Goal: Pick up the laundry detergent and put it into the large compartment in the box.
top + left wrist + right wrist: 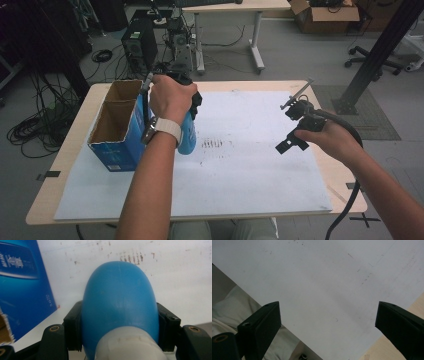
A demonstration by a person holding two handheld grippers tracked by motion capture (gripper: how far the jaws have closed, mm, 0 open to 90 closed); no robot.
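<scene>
Left gripper [120, 327] pinches the rounded blue plastic bottle [120, 300] beside the blue open-topped cardboard box [117, 125]; right gripper [328, 322] spread, holding nothing.

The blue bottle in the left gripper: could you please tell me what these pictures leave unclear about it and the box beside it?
- Blue bottle: high view, the left hand covers its top; left gripper view, the bottom edge cuts off its pale neck.
- Left gripper: high view, mostly behind that hand.
- Blue box: high view, inside too dark to tell contents; its print is blurred in the left gripper view.

bottle [120, 302]: blue, white neck | box [120, 150]: blue | sheet [250, 165]: white, dark specks
</scene>
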